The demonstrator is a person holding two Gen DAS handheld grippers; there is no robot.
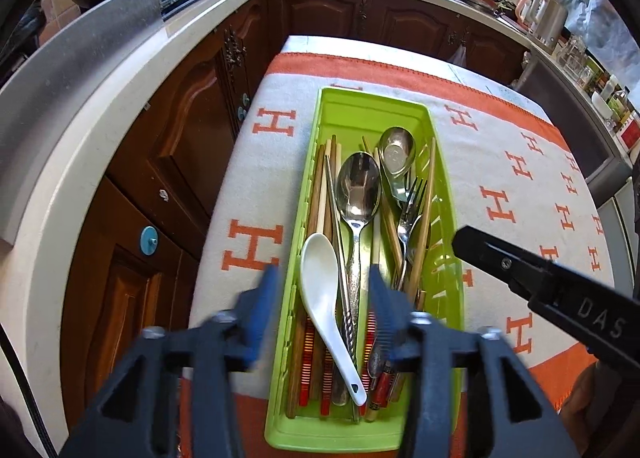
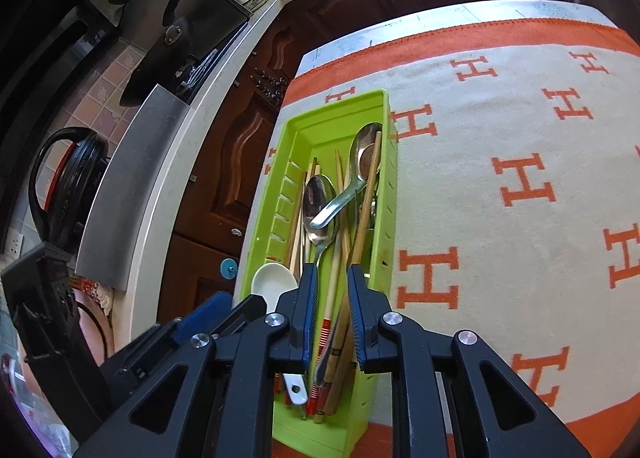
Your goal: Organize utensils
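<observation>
A lime green tray [image 1: 372, 107] lies lengthwise on the table and holds mixed utensils: a white ceramic spoon [image 1: 324, 298], a large steel spoon [image 1: 357, 189], a smaller steel spoon [image 1: 397, 153], a fork [image 1: 412, 205] and several chopsticks [image 1: 324, 177]. My left gripper [image 1: 322, 290] hovers open over the tray's near half, its fingers either side of the white spoon, holding nothing. My right gripper [image 2: 332, 290] hovers over the tray [image 2: 340, 105] with its fingers a small gap apart, chopsticks [image 2: 366, 201] lying below the gap, nothing held. Its body shows in the left wrist view [image 1: 540, 278].
The table wears a white cloth with orange H marks [image 1: 500, 161] and an orange border. Dark wooden cabinets [image 1: 188, 129] and a pale countertop [image 1: 120, 97] run along the left and back. A kettle [image 1: 544, 17] and jars stand at the back right.
</observation>
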